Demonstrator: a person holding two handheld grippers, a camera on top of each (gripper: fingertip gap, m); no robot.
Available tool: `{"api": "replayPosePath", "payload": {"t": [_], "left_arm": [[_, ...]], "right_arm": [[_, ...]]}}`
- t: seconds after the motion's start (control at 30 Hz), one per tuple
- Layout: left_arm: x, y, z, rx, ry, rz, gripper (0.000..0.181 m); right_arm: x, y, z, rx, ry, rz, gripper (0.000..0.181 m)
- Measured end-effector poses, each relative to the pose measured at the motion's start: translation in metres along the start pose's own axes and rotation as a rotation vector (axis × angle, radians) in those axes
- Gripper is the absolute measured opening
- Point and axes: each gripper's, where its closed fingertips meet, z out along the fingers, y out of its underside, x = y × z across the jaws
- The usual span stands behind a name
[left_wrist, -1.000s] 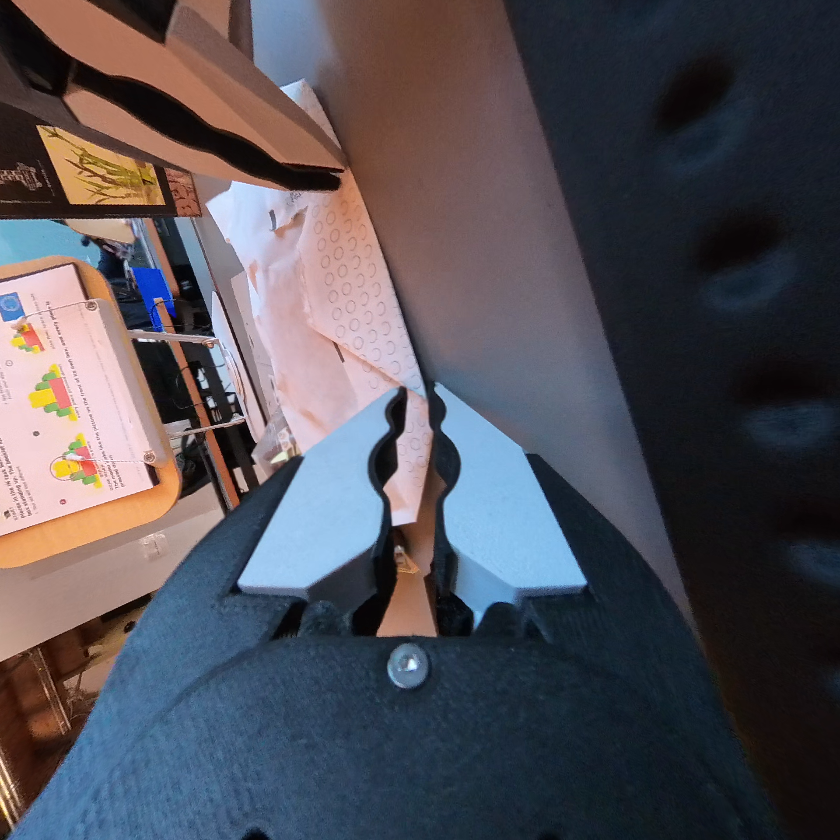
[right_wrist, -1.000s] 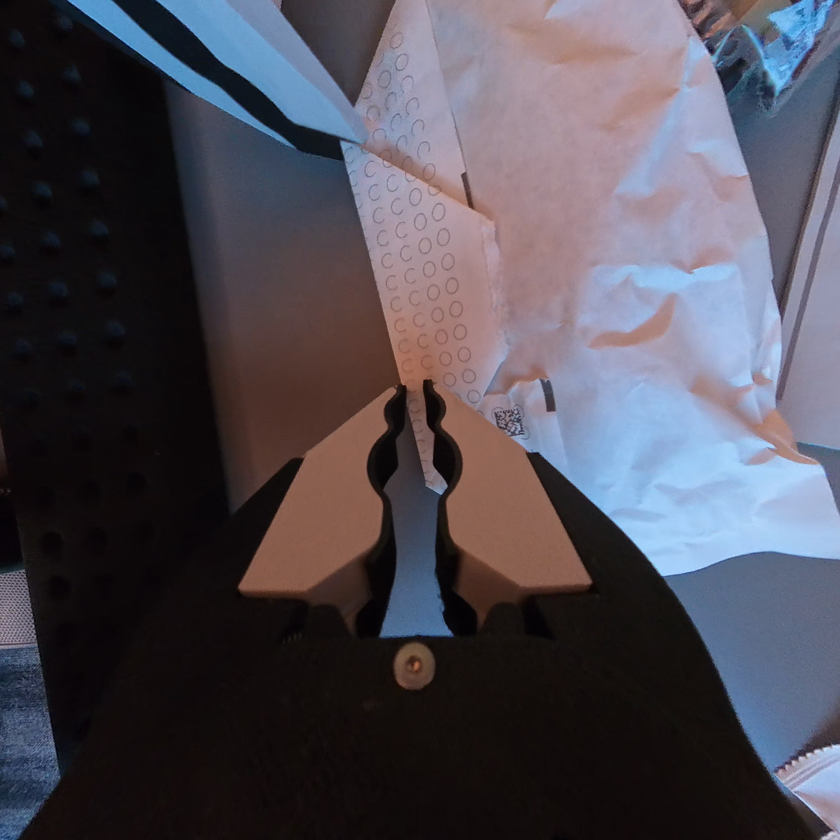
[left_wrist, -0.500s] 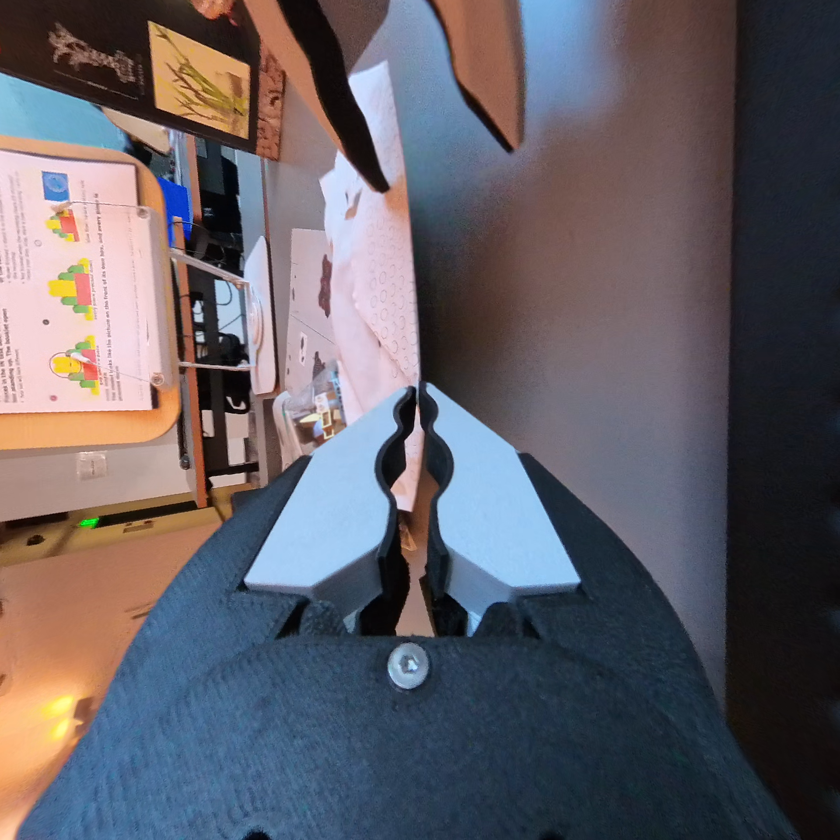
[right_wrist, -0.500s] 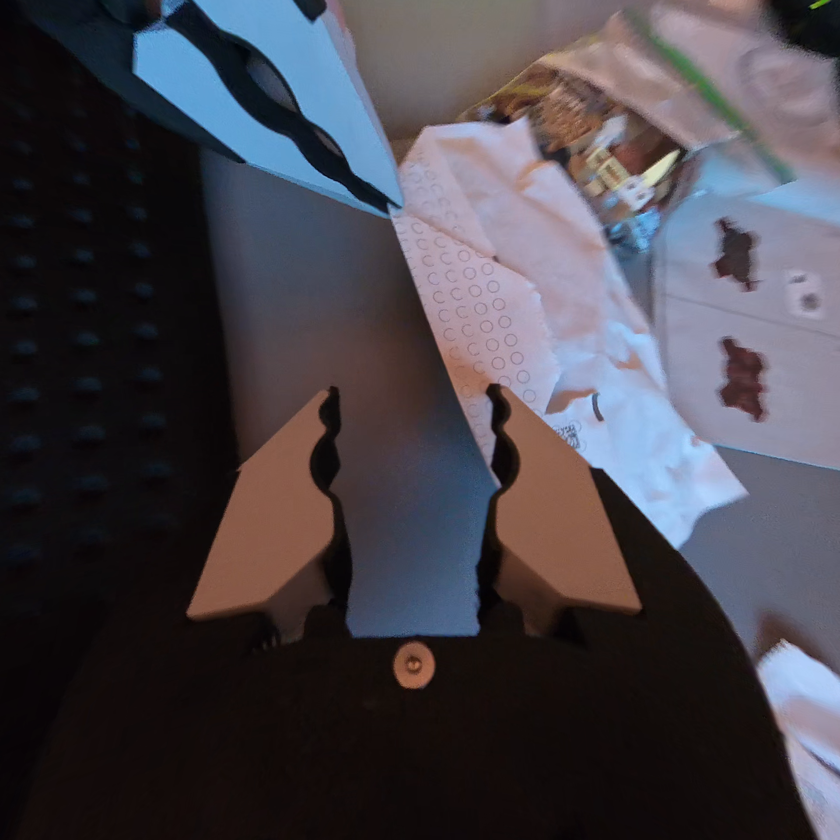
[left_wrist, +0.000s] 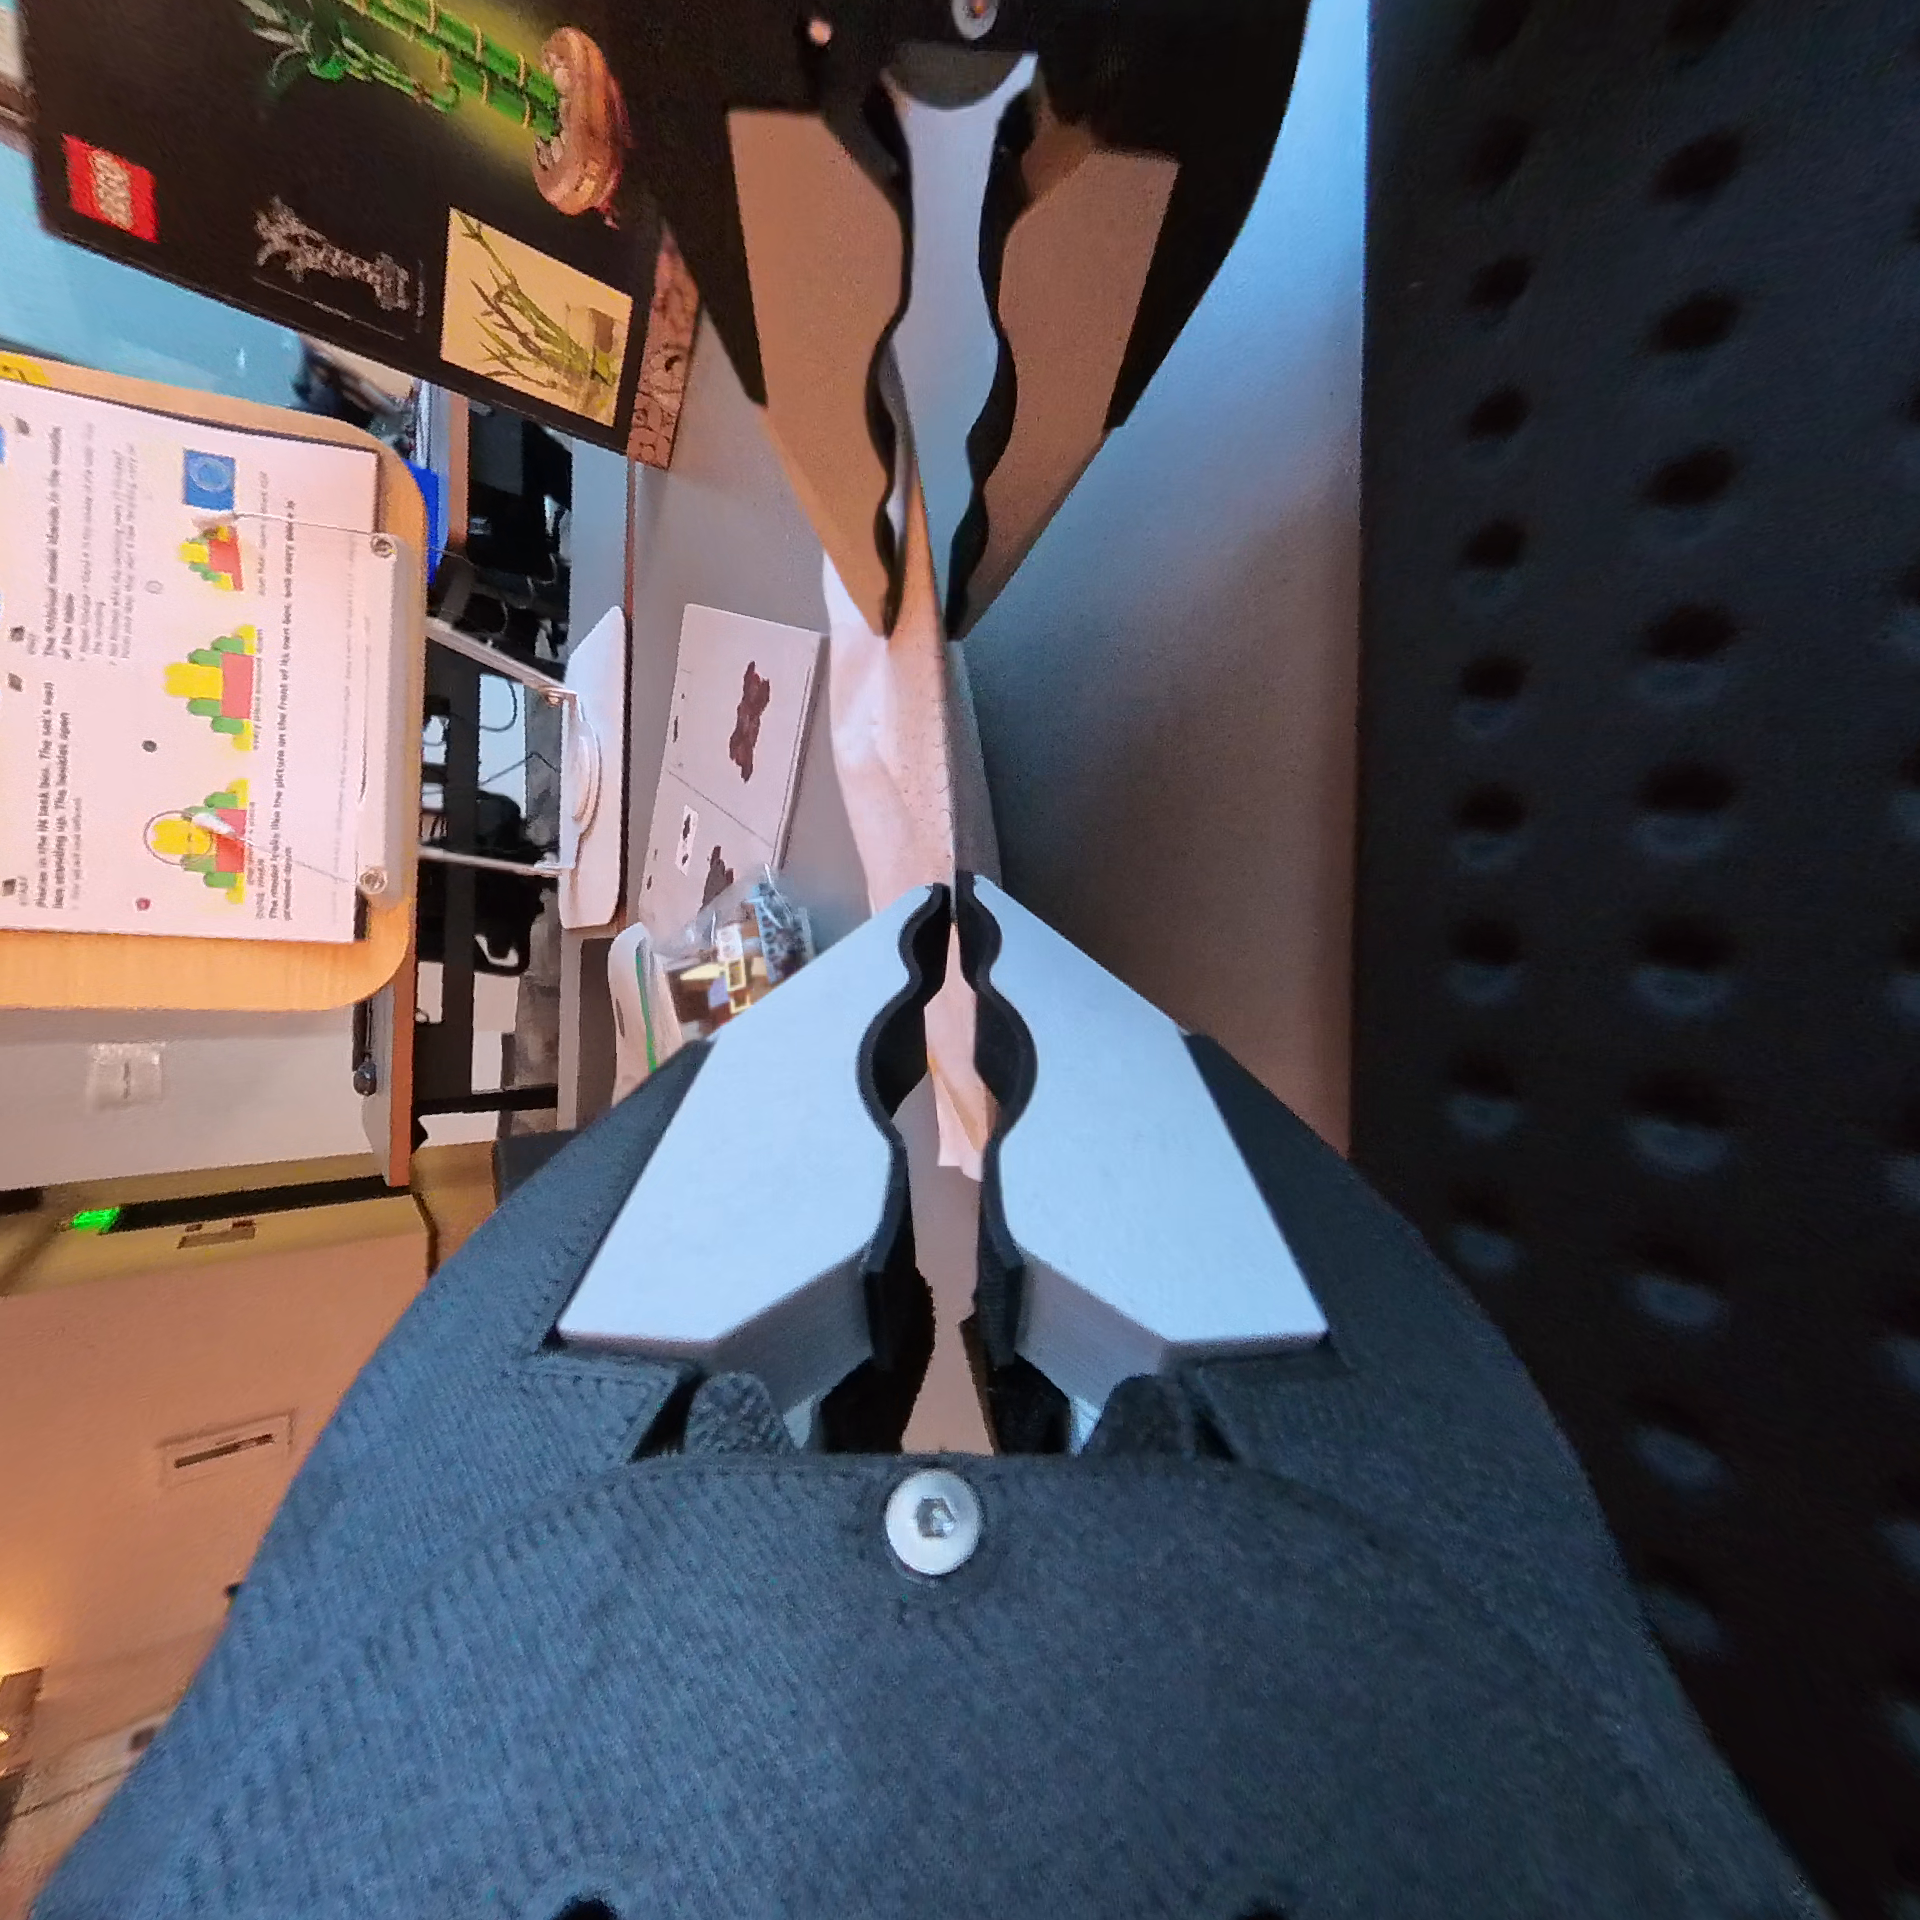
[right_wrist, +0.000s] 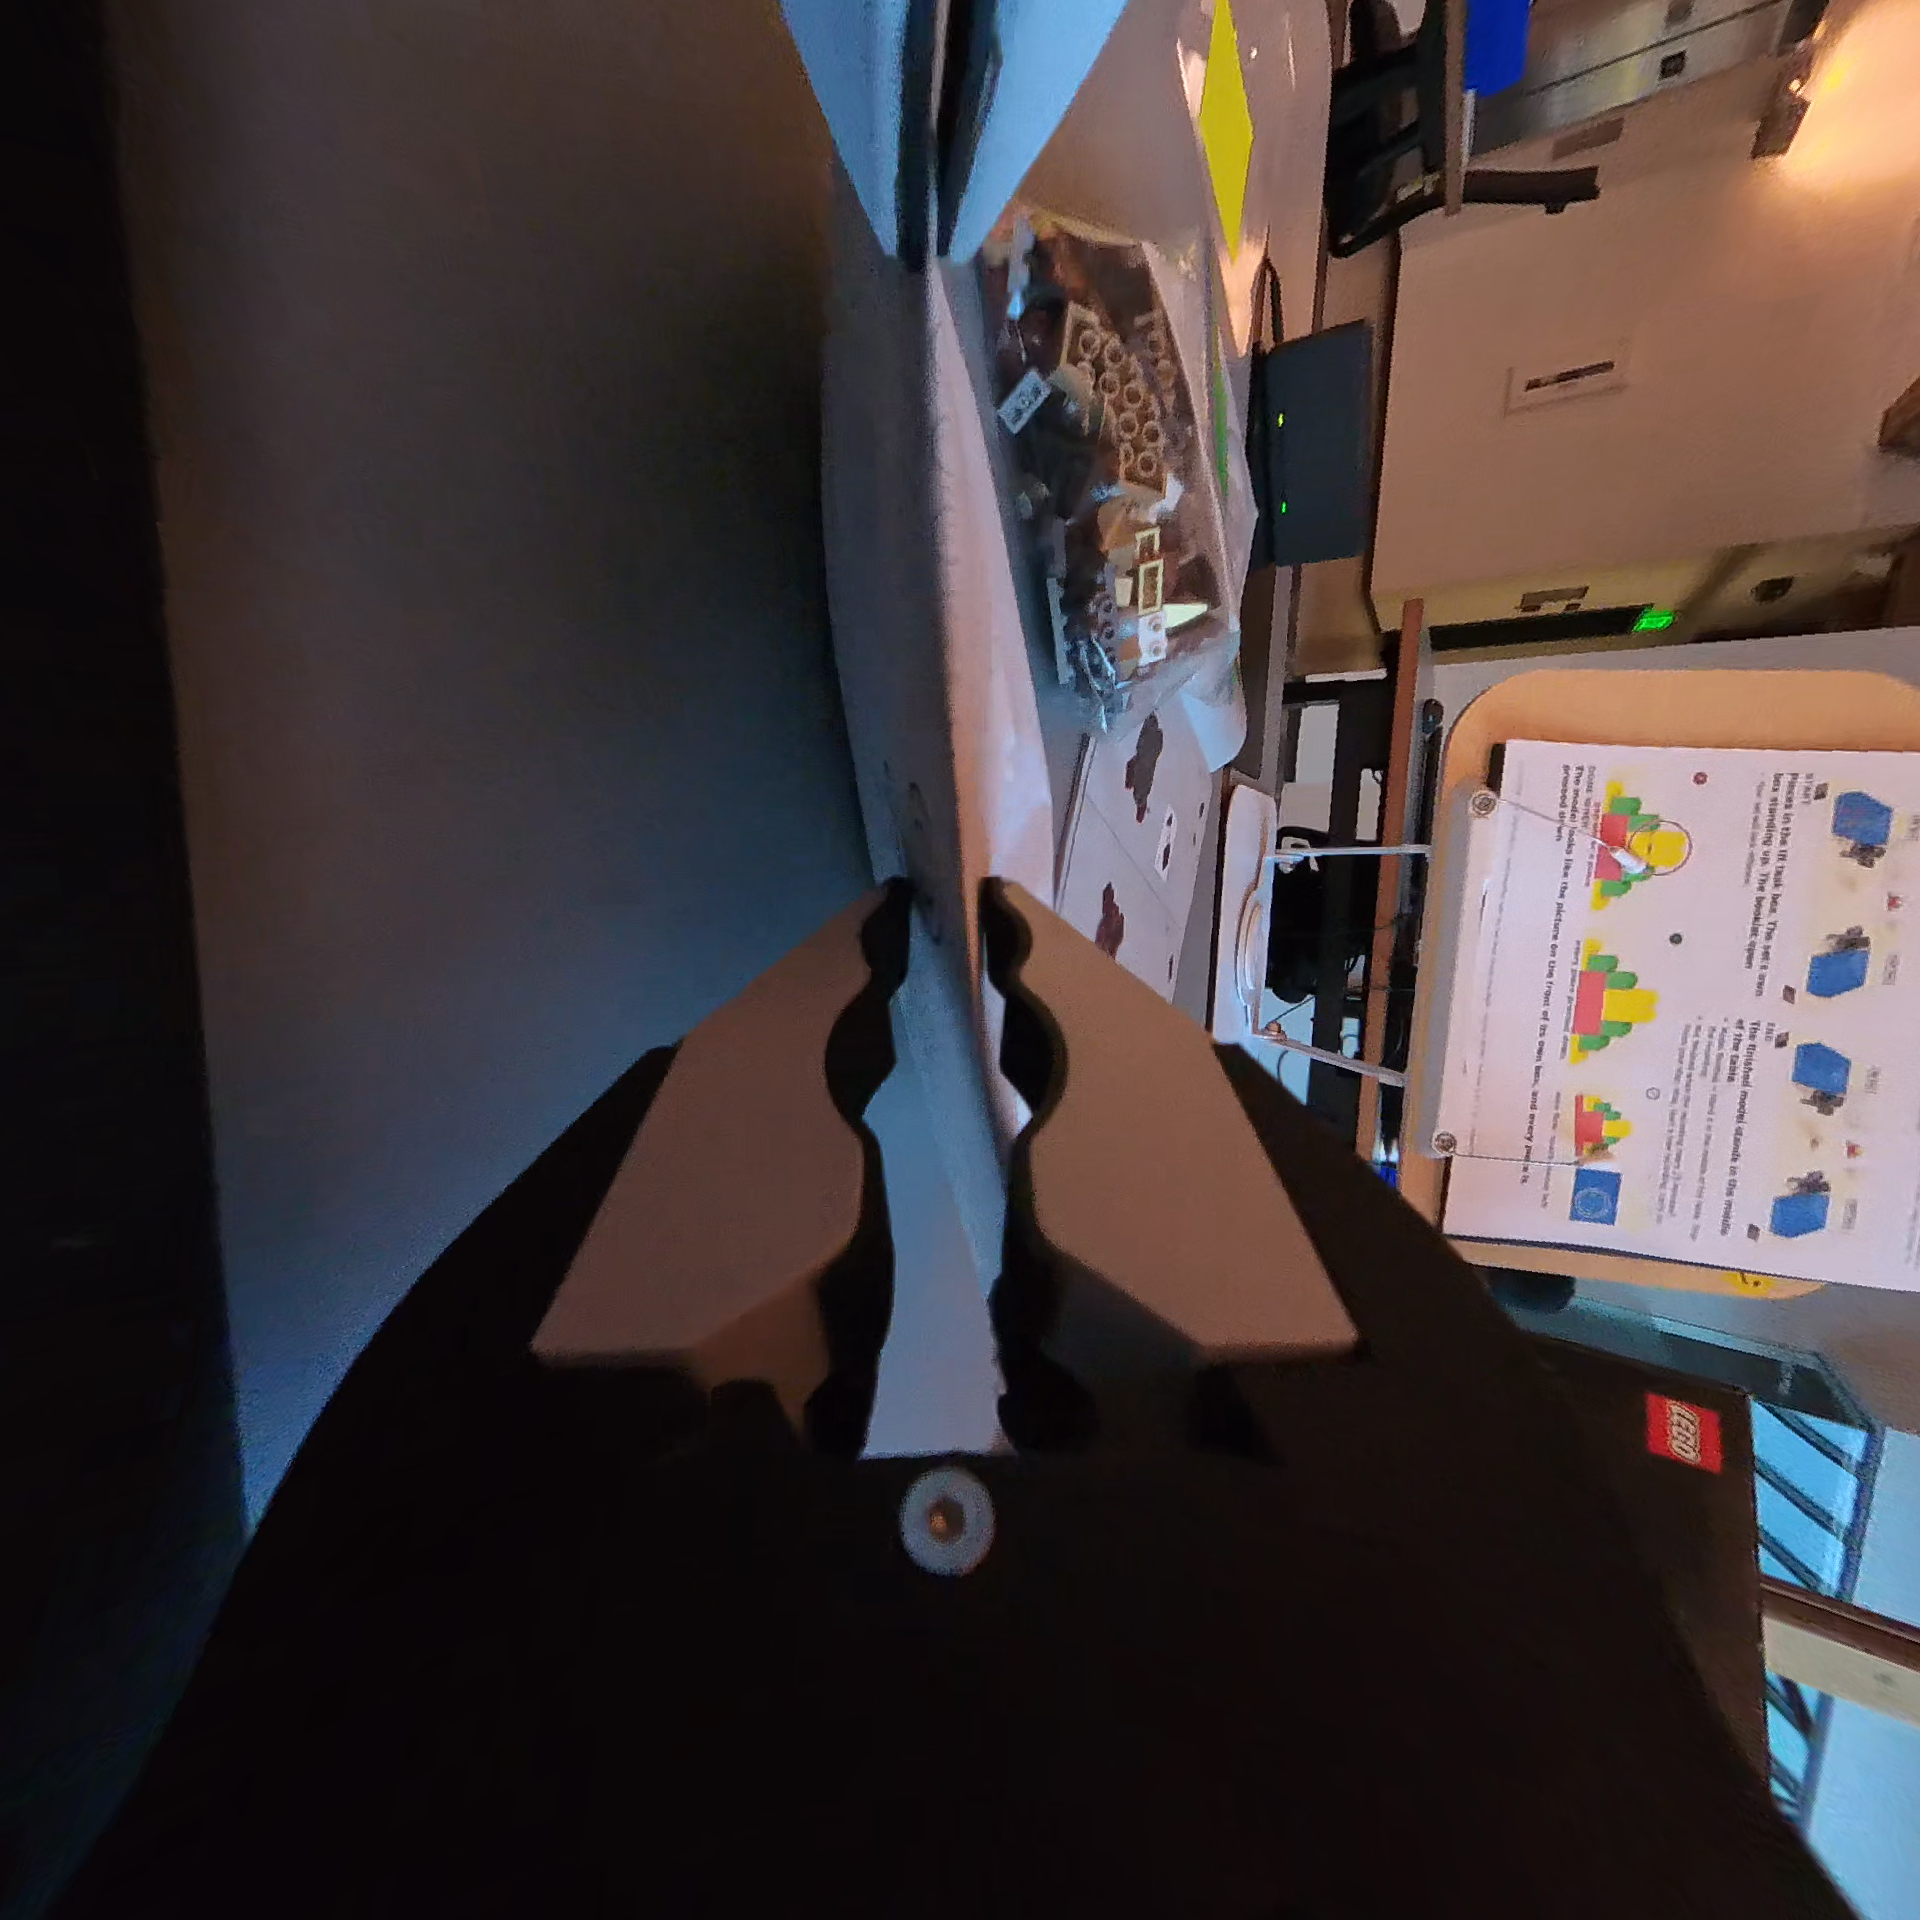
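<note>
- The left gripper (left_wrist: 951, 899) was seen with its fingers (left_wrist: 769, 1122) pressed together at the tips. One end of a white paper bag (left_wrist: 894, 748) printed with small circles was pinched between them.
- The bag was stretched edge-on, straight away from the left fingers. Its long axis ran along the grey surface (left_wrist: 1143, 727) towards the right gripper (right_wrist: 940, 894), which faced the left one from the far end.
- The right fingers (right_wrist: 1132, 1132) were held only narrowly apart, with the other end of the bag passing between their tips. One tip appeared to touch the paper, while a slim gap was left at the other, so no firm pinch could be made out there.
- Both grippers were thus lined up on the same strip of paper, one at each end, tip towards tip.
- A clear bag of small brown bricks (right_wrist: 1112, 468) was seen lying just beside the paper bag, on the side away from a dark perforated panel (left_wrist: 1662, 831).
- Farther off, a black box (left_wrist: 343, 187) and a wooden board carrying a printed sheet (left_wrist: 187, 707) were visible, well apart from both grippers.
</note>
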Motion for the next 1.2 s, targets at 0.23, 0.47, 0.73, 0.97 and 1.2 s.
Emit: {"api": "replayPosePath", "payload": {"t": [0.23,0.47,0.73,0.97,1.2], "left_arm": [[0.004,-0.022,-0.014,0.098,0.051,-0.182,0.034],[-0.010,-0.009,0.020,-0.047,0.053,-0.111,0.003],[-0.040,-0.018,0.016,-0.004,0.168,-0.194,0.001],[-0.071,-0.032,0.012,0.072,0.408,-0.355,0.000],[-0.054,-0.036,0.009,0.151,0.447,-0.333,0.000]], "right_arm": [[-0.004,-0.005,-0.008,-0.043,-0.096,0.113,0.011],[-0.001,-0.019,-0.020,-0.044,-0.209,0.265,0.012],[0.051,-0.032,-0.062,0.252,-0.433,0.688,0.006],[0.058,-0.019,-0.057,0.169,-0.593,0.676,0.000],[0.064,-0.013,-0.054,0.185,-0.516,0.529,0.043]]}}
